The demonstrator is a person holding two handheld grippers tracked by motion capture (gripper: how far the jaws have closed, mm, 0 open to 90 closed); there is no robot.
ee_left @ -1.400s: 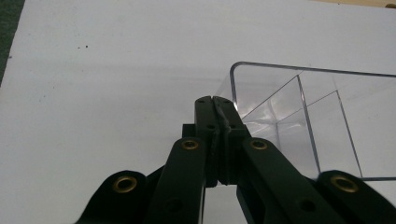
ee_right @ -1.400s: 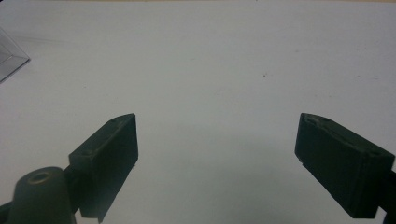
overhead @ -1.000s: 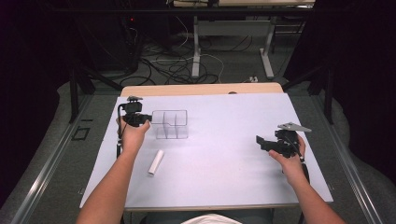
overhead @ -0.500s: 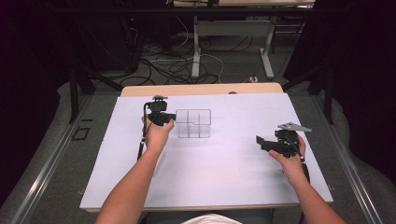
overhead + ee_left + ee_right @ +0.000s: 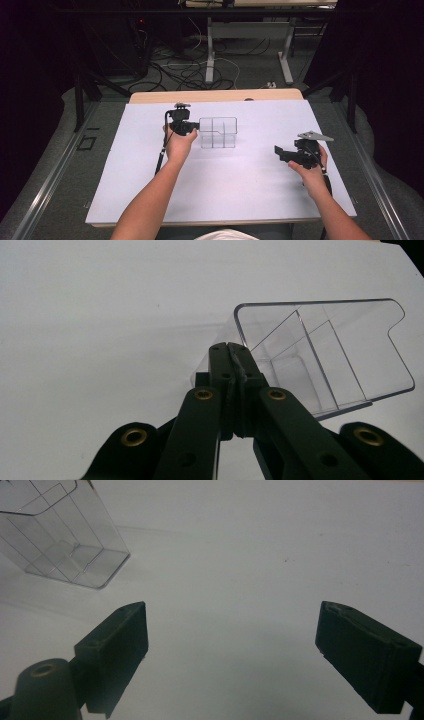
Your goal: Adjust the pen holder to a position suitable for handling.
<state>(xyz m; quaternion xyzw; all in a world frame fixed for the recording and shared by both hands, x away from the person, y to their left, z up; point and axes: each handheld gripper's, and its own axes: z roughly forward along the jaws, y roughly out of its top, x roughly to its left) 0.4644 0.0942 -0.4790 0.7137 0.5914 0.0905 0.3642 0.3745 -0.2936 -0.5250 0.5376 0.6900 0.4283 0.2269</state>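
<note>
On the left of the high view, our left gripper (image 5: 196,128) has its jaws clamped together on the left end wall of the clear plastic organizer (image 5: 218,133); the left gripper view shows the wall of the organizer (image 5: 320,355) pinched at the jaw tips. A second ago this hand and the box stood nearer the left edge of the white table (image 5: 125,190), with a small white cylinder lying on the table close to us; now the pair has slid toward the middle, and our forearm lies over the spot where the cylinder was, so we cannot tell whether it is there. We judge that the work in hand is dragging the box toward the centre, and the slide seems close to done, since the last shift is slight.

The organizer now stands on the table a little left of centre, toward the far side. Its long axis runs across the table, left to right, with the open top facing up and inner partitions dividing it into compartments; the stepped corner is on the upper right of its near wall.

Further right, our right gripper (image 5: 286,152) rests near the right edge, well apart from the box. Its jaws stand wide apart with nothing between them, pointing left toward the organizer (image 5: 60,535).
</note>
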